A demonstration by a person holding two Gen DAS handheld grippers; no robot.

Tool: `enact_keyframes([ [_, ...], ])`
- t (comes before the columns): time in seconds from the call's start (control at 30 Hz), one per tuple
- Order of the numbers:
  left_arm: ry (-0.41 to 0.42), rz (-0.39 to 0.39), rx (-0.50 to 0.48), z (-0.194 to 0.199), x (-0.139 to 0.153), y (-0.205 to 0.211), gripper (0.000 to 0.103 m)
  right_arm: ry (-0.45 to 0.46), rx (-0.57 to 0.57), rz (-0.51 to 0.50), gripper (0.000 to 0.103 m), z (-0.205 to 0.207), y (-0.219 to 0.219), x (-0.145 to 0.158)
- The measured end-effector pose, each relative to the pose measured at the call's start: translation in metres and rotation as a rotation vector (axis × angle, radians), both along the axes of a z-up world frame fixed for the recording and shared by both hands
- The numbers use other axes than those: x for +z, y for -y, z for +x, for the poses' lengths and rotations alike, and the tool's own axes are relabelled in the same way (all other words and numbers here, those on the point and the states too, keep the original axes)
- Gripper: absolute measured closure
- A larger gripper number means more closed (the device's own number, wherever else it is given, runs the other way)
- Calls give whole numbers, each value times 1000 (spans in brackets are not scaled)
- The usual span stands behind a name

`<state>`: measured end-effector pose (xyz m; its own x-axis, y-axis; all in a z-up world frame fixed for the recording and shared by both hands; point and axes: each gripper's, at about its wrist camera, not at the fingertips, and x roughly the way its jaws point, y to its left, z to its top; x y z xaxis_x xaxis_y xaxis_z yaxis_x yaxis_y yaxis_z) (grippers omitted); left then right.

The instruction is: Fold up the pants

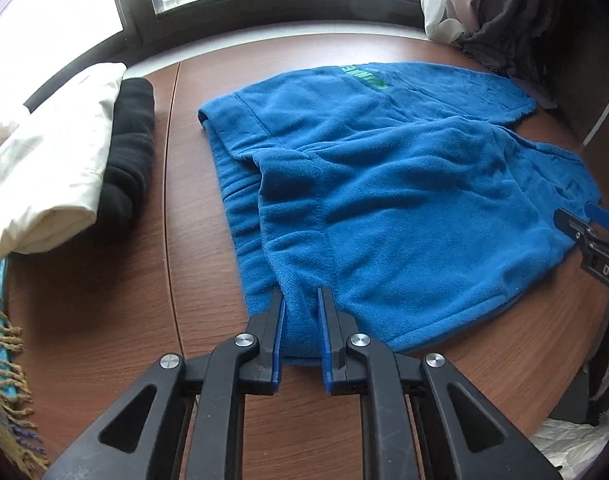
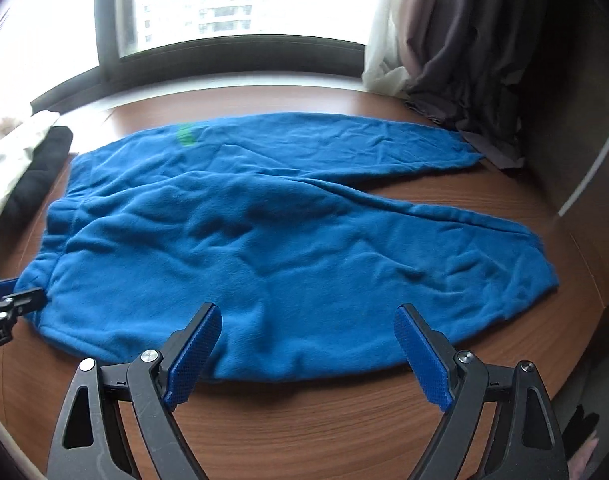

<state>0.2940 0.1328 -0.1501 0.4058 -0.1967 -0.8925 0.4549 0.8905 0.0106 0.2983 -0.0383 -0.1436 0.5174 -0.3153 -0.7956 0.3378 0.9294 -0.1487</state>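
Note:
Bright blue fleece pants (image 1: pixel 384 184) lie spread on the brown wooden table (image 1: pixel 104 280), a green logo (image 1: pixel 364 76) on the far leg. My left gripper (image 1: pixel 301 292) is shut on the near edge of the pants at their left end, with a ridge of fabric pinched between the blue pads. In the right wrist view the pants (image 2: pixel 284 232) stretch left to right, the legs ending at the right. My right gripper (image 2: pixel 307 309) is open wide over their near edge, its pads apart from the cloth. The left gripper (image 2: pixel 8 296) shows at the left edge there, and the right gripper (image 1: pixel 584 220) at the right edge of the left wrist view.
A folded white cloth (image 1: pixel 56 160) and a folded black garment (image 1: pixel 130 148) lie at the table's left. A fringed scarf (image 1: pixel 4 360) hangs at the near left. Curtains (image 1: pixel 484 8) bunch at the back right below the window (image 2: pixel 244 0). A dark wall (image 2: pixel 576 120) bounds the right side.

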Motion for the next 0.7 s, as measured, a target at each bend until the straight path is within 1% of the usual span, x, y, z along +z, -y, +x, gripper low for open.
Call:
enact_keyframes([
  [0.03,-2,8,-2,0,1,1,88,-20,-23,-2,37,3,6,-4],
  [0.07,-3,12,2,-1,1,1,88,-48,-42,14,44,6,12,-10],
  [0.13,-1,13,-1,-2,3,3,90,-102,-58,102,67,7,26,-23],
  [0.17,0,4,3,-3,5,3,92,-121,-53,145,71,8,30,-29],
  [0.2,-7,-22,8,-3,9,1,94,-103,-51,146,71,7,31,-28],
  [0.23,-18,-46,19,-2,13,-1,95,-109,-39,125,71,7,29,-28],
  [0.3,-29,-59,39,-2,19,-3,95,-132,-5,89,71,9,24,-29],
  [0.4,-26,1,42,-5,18,1,95,-175,25,60,71,8,21,-28],
  [0.5,-59,52,56,-5,8,3,94,-230,16,69,71,3,24,-26],
  [0.6,-53,74,47,-6,9,8,94,-299,22,57,71,-6,27,-24],
  [0.7,-54,81,54,-4,8,9,94,-334,47,51,71,-11,28,-23],
])
